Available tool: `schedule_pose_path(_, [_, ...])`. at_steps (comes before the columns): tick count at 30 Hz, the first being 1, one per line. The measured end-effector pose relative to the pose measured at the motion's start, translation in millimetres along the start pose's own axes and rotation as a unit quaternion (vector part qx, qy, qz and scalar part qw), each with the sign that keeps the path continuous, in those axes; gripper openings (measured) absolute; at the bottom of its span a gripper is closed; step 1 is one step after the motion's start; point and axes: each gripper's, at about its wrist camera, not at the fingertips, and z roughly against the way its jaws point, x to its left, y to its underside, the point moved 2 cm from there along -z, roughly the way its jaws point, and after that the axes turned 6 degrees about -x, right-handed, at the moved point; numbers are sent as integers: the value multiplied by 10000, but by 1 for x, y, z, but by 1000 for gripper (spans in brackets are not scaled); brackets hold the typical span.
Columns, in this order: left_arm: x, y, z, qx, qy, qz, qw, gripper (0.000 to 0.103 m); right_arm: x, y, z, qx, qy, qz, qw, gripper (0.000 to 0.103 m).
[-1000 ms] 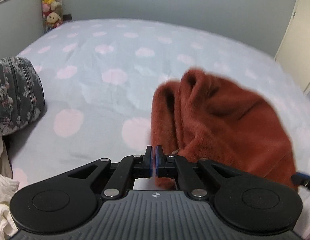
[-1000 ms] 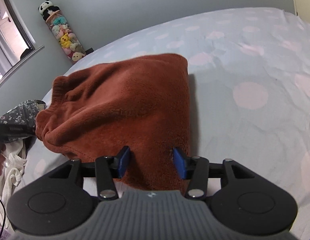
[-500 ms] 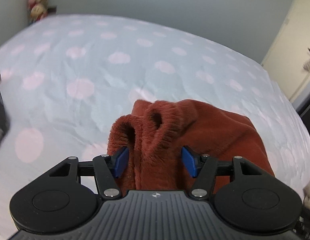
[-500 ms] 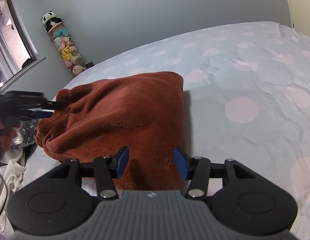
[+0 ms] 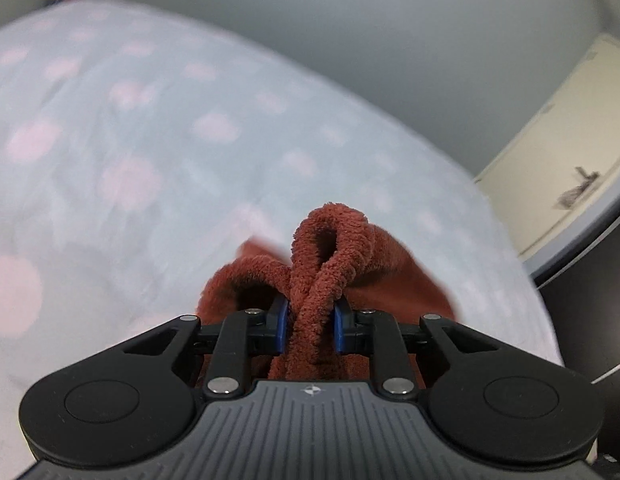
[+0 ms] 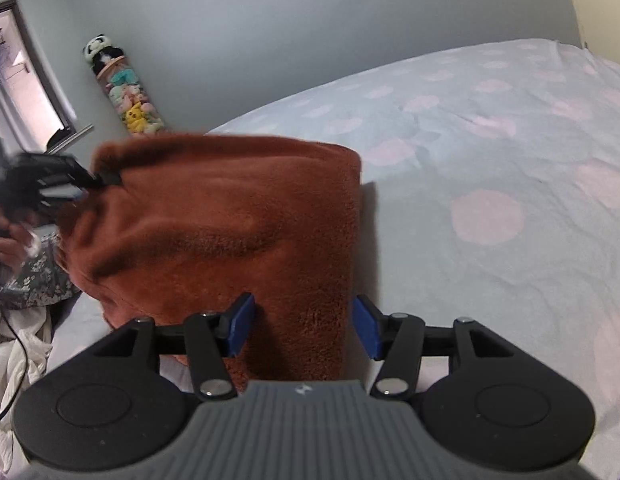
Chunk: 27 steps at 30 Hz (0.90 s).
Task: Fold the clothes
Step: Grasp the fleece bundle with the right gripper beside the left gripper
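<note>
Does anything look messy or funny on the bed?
Only a little: the brown fleece garment is bunched up at the corner that the left gripper pinches. A heap of white clothes lies crumpled beside the bed. Nothing looks torn or spilled.

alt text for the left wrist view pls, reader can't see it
The left gripper is shut on a bunched fold of a rust-brown fleece garment, which loops up between its blue pads. Behind lies a pale blue bedspread with pink dots, blurred, then a grey wall.
</note>
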Motion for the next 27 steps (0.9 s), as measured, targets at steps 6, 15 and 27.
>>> schedule_pose_path(6, [61, 28, -22, 113, -94, 857, 9962, 21, -2, 6, -10, 227, -107, 7, 9997, 63])
schedule_pose_path(15, [19, 14, 35, -423, -204, 30, 9989, 35, 22, -9, -2, -21, -17, 384, 9993, 62])
schedule_pose_path(27, [-15, 81, 44, -165, -810, -1155, 9899, 14, 50, -15, -27, 283, -9, 744, 9968, 41])
